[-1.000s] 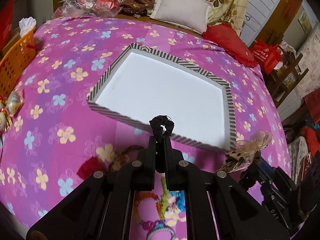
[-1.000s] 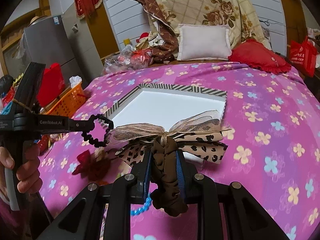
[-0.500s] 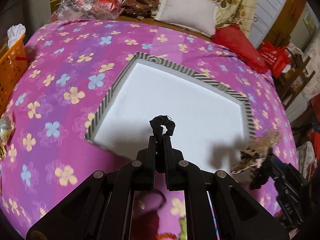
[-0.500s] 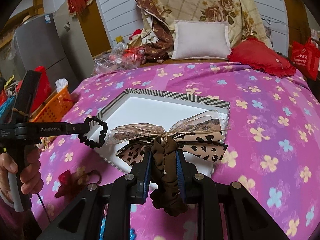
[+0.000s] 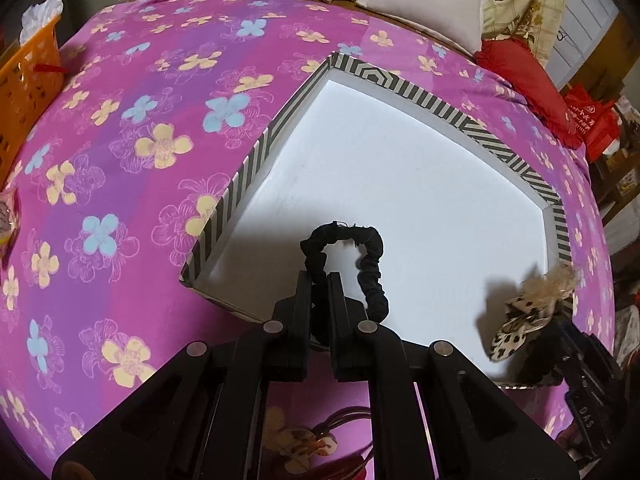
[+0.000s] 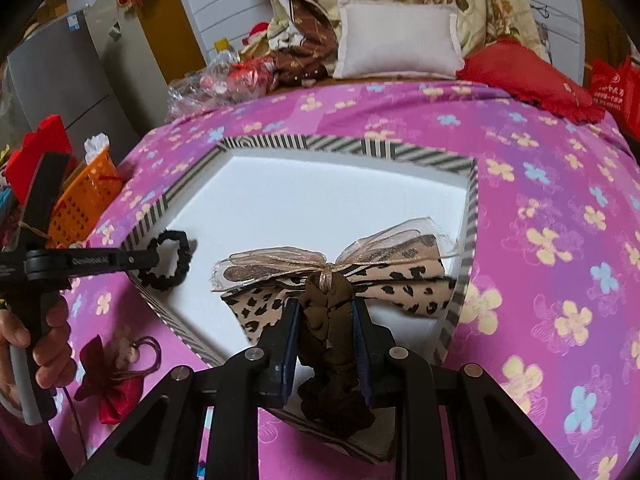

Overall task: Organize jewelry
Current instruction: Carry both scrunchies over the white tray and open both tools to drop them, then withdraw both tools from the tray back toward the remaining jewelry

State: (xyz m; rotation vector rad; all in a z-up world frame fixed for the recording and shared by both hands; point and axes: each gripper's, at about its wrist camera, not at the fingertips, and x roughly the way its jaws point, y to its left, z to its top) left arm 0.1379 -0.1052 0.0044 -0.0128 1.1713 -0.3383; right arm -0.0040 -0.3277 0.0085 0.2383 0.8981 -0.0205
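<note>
A shallow box with a white floor and a black-and-white striped rim (image 5: 256, 156) (image 6: 348, 146) lies on the pink flowered bedspread. My left gripper (image 5: 320, 280) is shut on a black scrunchie (image 5: 370, 264) and holds it over the box's near left corner; it also shows in the right wrist view (image 6: 170, 262). My right gripper (image 6: 326, 312) is shut on a brown scrunchie with a leopard-print bow (image 6: 332, 272) over the box's near right part. The bow also shows in the left wrist view (image 5: 528, 316).
An orange basket (image 5: 22, 80) (image 6: 86, 200) stands at the bed's left edge. A red flower hair tie (image 6: 116, 376) and other hair pieces (image 5: 312, 440) lie on the bedspread in front of the box. Pillows (image 6: 396, 40) and clutter are at the back.
Both grippers have moved forward from in front of the box to over its floor, each still holding its scrunchie. The loose hair pieces are now behind and below them.
</note>
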